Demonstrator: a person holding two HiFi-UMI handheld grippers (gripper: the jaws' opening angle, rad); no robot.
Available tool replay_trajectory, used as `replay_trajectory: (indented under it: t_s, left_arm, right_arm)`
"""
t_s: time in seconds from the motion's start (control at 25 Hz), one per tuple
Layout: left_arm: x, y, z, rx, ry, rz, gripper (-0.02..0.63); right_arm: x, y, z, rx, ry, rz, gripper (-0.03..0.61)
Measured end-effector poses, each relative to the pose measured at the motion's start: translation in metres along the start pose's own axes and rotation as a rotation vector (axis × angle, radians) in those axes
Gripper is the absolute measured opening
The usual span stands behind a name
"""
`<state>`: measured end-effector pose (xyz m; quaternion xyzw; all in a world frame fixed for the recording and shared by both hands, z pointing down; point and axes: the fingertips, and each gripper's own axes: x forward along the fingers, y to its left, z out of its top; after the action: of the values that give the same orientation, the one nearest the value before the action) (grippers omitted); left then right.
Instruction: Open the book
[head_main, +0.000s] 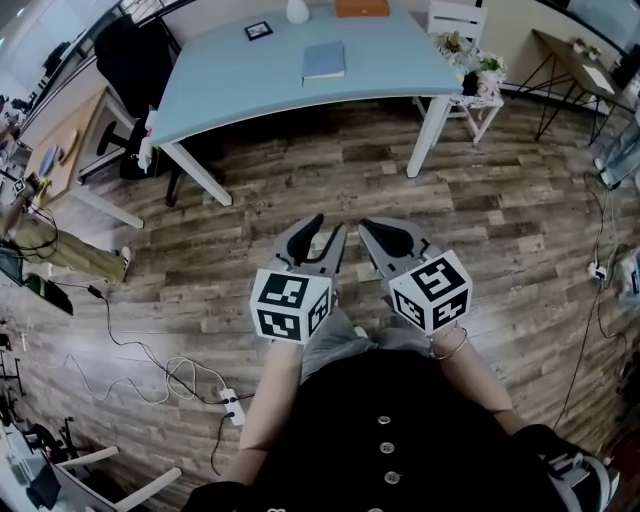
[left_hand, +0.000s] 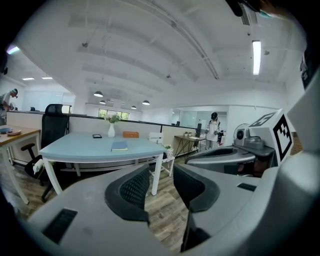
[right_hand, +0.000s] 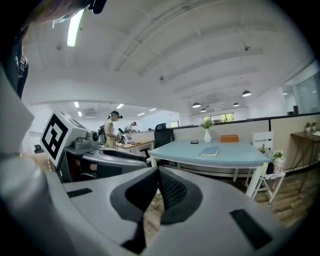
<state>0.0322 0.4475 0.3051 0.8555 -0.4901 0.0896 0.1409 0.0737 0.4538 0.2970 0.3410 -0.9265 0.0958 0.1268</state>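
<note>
Task not begun: the book (head_main: 324, 60) lies closed near the middle of the table (head_main: 230, 90), with the left gripper (head_main: 325, 232), jaws parted and empty, and the right gripper (head_main: 385, 238), jaws pressed together on nothing, well short of the table's near edge; approach and opening are all left.

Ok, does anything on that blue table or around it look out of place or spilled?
Nothing stands out. The book lies flat and closed on the table, with the vase upright beyond it. The only untidy thing is loose cable trailing over the floor to a power strip.
</note>
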Motion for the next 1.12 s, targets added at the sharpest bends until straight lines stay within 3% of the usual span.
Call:
replay_trajectory:
  t_s: [0.28, 0.76, 1.12]
  left_arm:
    - [0.02, 0.025, -0.001, -0.016, 0.016, 0.008, 0.21]
    - [0.09, 0.097, 0.03, -0.007, 0.018, -0.048, 0.213]
    - [0.147, 0.17, 0.071, -0.001, 0.003, -0.08, 0.213]
  right_arm:
    - [0.019, -0.019, -0.006, 0.026, 0.022, -0.02, 0.002]
    - [0.101, -0.08, 0.01, 0.064, 0.04, -0.065, 0.002]
    - [0.177, -0.125, 0.045, 0.07, 0.042, -0.111, 0.002]
